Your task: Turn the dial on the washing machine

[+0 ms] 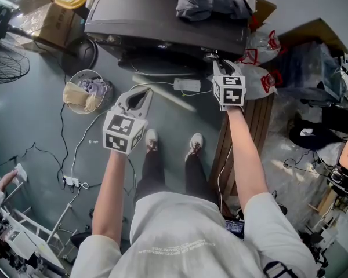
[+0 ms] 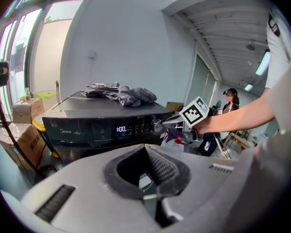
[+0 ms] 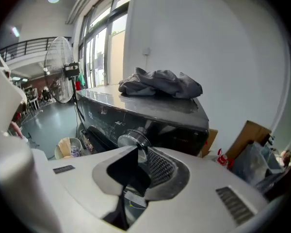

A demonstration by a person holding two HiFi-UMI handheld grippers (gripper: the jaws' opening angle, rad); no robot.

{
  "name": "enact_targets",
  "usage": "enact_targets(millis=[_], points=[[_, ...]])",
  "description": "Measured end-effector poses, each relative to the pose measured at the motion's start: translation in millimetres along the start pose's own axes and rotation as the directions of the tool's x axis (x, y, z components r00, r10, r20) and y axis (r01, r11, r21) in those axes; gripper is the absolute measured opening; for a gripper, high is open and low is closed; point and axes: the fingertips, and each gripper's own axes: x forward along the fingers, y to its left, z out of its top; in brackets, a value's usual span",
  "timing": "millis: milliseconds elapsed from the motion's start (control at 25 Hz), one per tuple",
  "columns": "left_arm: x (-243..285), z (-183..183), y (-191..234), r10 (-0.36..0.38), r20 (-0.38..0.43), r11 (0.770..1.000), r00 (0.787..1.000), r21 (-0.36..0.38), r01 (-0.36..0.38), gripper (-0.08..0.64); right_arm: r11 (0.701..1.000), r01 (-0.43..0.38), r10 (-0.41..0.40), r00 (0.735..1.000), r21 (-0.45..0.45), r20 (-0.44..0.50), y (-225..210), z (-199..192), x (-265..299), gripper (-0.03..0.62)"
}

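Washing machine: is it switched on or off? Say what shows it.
On. The display on the washing machine is lit, showing bright digits against the dark front panel in the left gripper view.

Tall windows (image 3: 99, 57) light a pale wall (image 3: 208, 42), grey floor (image 1: 23, 114) and standing fan (image 3: 60, 69).

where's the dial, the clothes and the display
dial (image 3: 131, 138), right gripper view, its silver rim
clothes (image 3: 160, 84), right gripper view, middle of the pile
display (image 2: 121, 129), left gripper view, its lit digits
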Motion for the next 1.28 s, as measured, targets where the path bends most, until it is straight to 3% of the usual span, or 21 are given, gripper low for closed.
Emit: enact_targets(millis=[160, 280, 480, 640, 880, 1120, 1280], points=[[-1.1, -0.2, -0.5, 0.001, -0.002, 1.0, 1.0, 0.002, -0.001, 0.014, 0.978, -0.038, 0.036, 0.999, 0.205, 0.014, -4.3, -7.3, 1.4, 0.066], [-2.3, -1.1, -0.9, 0.004, -0.001, 1.0, 1.0, 0.0, -0.004, 0.014, 0.968, -0.063, 0.058, 0.998, 0.244, 0.03, -5.6, -8.5, 1.7, 0.067], [-3.8, -0.3, 0.1, 0.009, 0.001, 1.0, 1.0, -0.001, -0.009, 0.014, 0.984, -0.059, 0.059, 0.998, 0.167, 0.006, -6.0, -6.4, -3.1, 0.069], [-8.8, 12.4, -1.8, 0.013, 0.018, 1.0, 1.0, 0.021, -0.013, 0.014, 1.0, -0.004, 0.004, 0.999, 0.008, -0.033, -15.5, -3.7, -22.2, 0.072], [-28.4, 51.9, 1.7, 0.052, 0.078, 0.996, 0.996, 0.065, -0.057, 0.014, 0.983, 0.088, -0.09, 0.996, -0.16, -0.009, -30.3, 26.1, -87.0, 0.072], [-50.0, 123.4, 1.1, 0.077, 0.204, 0.98, 0.976, 0.165, -0.112, 0.014, 0.977, 0.126, -0.102, 0.985, -0.173, 0.14, -32.7, 87.1, -159.9, 0.032], [-70.1, 169.7, -7.3, 0.095, 0.276, 0.951, 0.956, 0.259, -0.169, 0.014, 0.982, 0.109, -0.075, 0.974, -0.152, 0.213, -31.8, 123.2, -211.6, 0.015]])
